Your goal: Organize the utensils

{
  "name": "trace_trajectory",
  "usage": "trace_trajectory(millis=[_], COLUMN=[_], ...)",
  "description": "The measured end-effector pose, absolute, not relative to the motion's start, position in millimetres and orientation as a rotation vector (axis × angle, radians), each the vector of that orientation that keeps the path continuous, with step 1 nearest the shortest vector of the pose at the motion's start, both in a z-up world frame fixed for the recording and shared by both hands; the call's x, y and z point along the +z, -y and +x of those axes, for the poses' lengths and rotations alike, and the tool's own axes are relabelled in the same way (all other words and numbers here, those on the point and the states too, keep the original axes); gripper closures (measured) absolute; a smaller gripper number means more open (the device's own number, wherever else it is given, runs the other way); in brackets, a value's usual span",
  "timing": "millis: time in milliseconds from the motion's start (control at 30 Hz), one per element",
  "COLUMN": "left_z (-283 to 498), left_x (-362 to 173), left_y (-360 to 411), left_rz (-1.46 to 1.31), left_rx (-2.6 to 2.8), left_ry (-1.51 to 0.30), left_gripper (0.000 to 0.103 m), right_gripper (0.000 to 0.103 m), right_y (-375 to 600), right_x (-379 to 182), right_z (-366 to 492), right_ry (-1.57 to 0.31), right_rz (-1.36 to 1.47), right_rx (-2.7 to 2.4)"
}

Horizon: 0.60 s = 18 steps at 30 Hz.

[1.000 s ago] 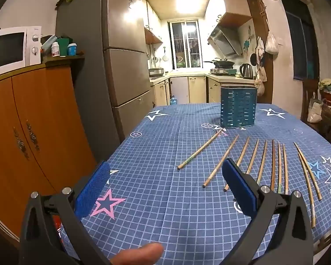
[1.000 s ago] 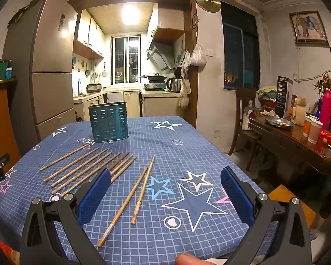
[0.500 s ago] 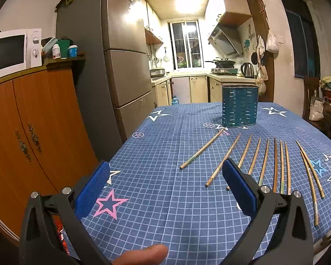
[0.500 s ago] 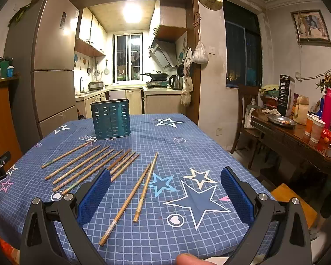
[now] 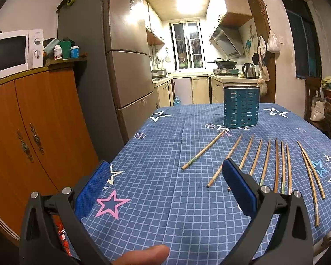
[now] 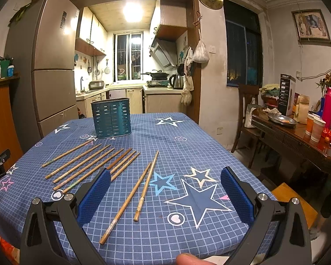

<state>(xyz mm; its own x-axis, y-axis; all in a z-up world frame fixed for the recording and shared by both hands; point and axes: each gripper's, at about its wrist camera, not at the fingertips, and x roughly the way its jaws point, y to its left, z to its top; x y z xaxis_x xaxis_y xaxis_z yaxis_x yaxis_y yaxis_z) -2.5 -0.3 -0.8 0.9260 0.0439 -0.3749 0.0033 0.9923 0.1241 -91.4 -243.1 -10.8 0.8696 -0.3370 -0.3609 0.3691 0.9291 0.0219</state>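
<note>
Little changed over the last second: both views nudged slightly closer to the table, chopsticks lying exactly as before, none lifted; sorting judged not yet begun.

Left gripper spread wide and empty, low in the left wrist frame above the star-print tablecloth; one blue pad overlapping the near ends of the chopsticks in the picture, contact not discernible; a fingertip visible at the bottom edge.

Right gripper likewise spread and holding nothing, framing a loose pair of chopsticks at the lower centre of the right wrist view; remaining wooden chopsticks fanned in a rough row at centre left, flat on the cloth, some touching, some apart.

Teal perforated utensil holder upright at the far side of the table, upper centre left, well apart from both grippers; no chopstick visible above its rim, interior hidden, so apparently empty; same holder at upper right of centre in the left view, nearest chopstick tip just short of its base.
</note>
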Motion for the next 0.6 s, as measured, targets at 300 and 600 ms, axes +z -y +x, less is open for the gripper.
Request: trace_trajectory(millis=[300, 600], left_z=[-1.3, 0.3], left_x=[-1.1, -2.2], left_y=[-0.8, -1.5], left_rz=[0.119, 0.120], left_rx=[0.025, 0.031], left_ry=[-0.393, -0.394], left_gripper=[0.005, 0.005], right_gripper=[0.003, 0.003], right_y=[240.9, 239.8], right_x=[-12.4, -13.6], right_z=[-93.4, -94.6], right_ry=[-0.362, -0.363], right_rz=[0.092, 0.093], right_rx=[-0.365, -0.365])
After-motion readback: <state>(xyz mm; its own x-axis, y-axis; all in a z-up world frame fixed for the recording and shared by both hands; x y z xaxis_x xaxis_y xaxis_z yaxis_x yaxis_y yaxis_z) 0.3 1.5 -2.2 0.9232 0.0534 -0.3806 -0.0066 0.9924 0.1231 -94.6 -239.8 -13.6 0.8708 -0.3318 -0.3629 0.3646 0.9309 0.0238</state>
